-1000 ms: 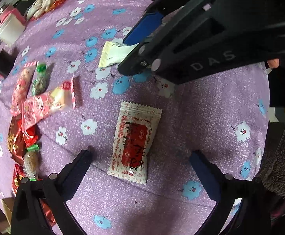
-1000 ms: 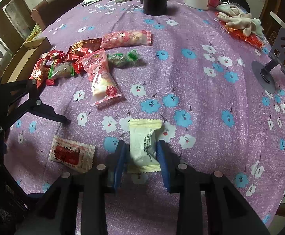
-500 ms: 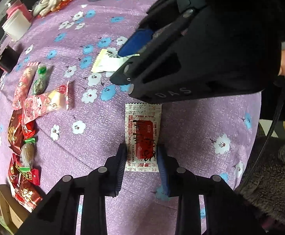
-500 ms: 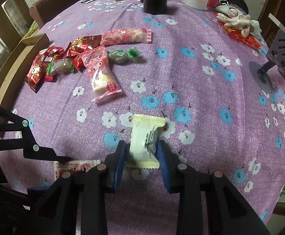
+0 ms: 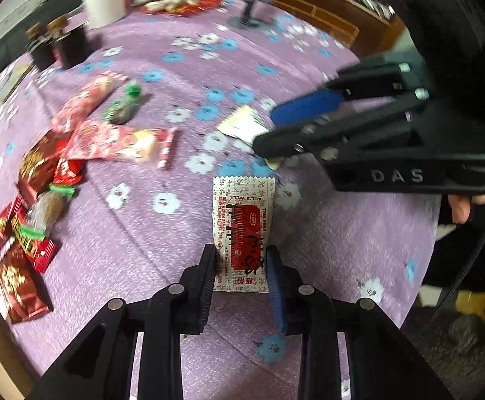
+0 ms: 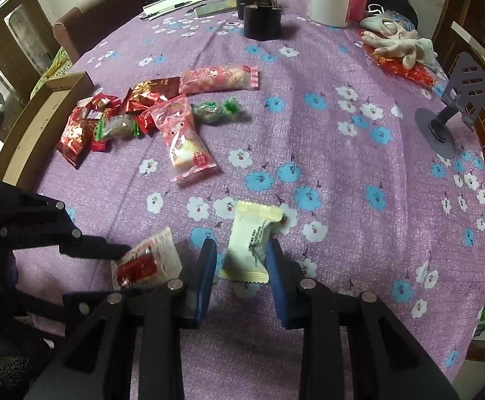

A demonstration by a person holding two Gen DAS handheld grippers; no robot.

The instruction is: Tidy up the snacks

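My left gripper point(image 5: 241, 261) is shut on a white sachet with a red label point(image 5: 241, 230) and holds it lifted off the purple floral tablecloth; the sachet also shows in the right wrist view point(image 6: 147, 261). My right gripper point(image 6: 240, 261) is shut on a pale yellow-white candy packet point(image 6: 251, 240), tilted and raised slightly; the packet shows in the left wrist view point(image 5: 242, 126) between the right gripper's blue pads point(image 5: 306, 105). A pile of snacks, pink packets point(image 6: 185, 135) and red wrappers point(image 6: 85, 123), lies at the table's left.
A cardboard box point(image 6: 42, 123) sits at the left table edge. Dark jars point(image 6: 262, 20), a white tub point(image 6: 331, 0), gloves point(image 6: 396, 41) and a grey phone stand point(image 6: 449, 113) stand at the far and right sides.
My left gripper closed on the red-label sachet and lifted it. My right gripper, holding the pale packet, raised it and tilted it slightly.
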